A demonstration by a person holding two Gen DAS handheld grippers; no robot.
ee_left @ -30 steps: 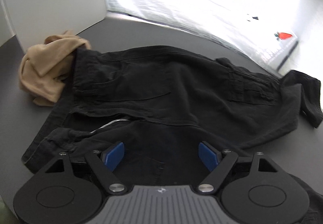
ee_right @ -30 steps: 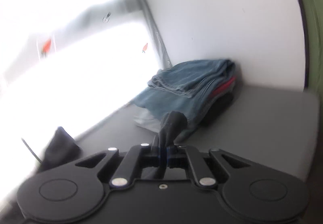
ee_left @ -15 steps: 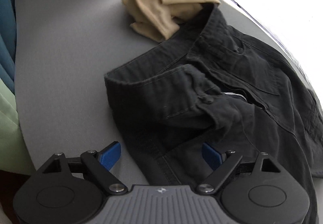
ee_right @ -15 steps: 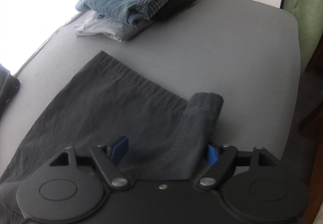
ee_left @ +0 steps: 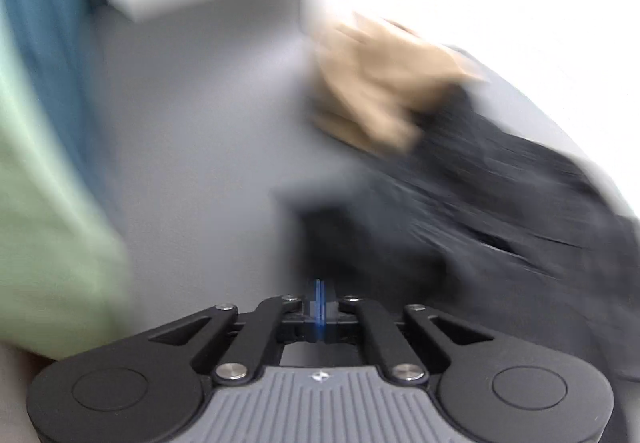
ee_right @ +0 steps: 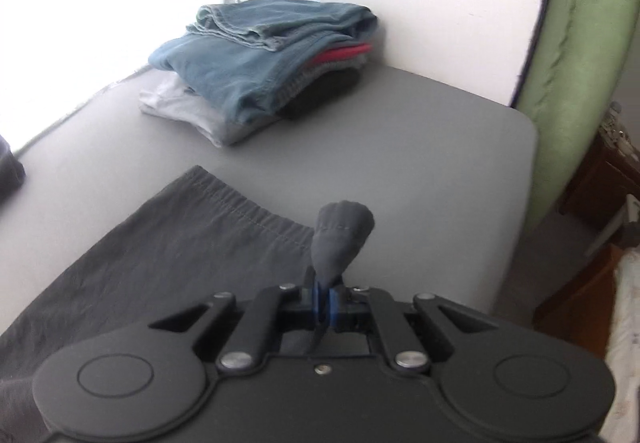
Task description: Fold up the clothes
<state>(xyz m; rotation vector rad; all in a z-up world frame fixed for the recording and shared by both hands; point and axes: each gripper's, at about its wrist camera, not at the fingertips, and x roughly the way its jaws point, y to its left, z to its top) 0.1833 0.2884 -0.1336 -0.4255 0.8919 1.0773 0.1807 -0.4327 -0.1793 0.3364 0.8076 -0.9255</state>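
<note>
Daylight enters from a window at the far side and is blown out to pure white in both views. The left wrist view is heavily motion-blurred: the tan cloth [ee_left: 384, 91] and black trousers [ee_left: 500, 203] smear. The right wrist view is sharp. Fisheye distortion bends the table edge [ee_right: 524, 179]; corners vignette dark.

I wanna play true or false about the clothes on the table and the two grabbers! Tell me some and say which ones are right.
1. The right gripper pinches a corner of the dark grey garment. True.
2. The folded stack has blue jeans on top. True.
3. The left gripper is wide open. False: its pads are together.
4. The tan garment lies on the folded stack. False: it lies beside the black trousers.
</note>
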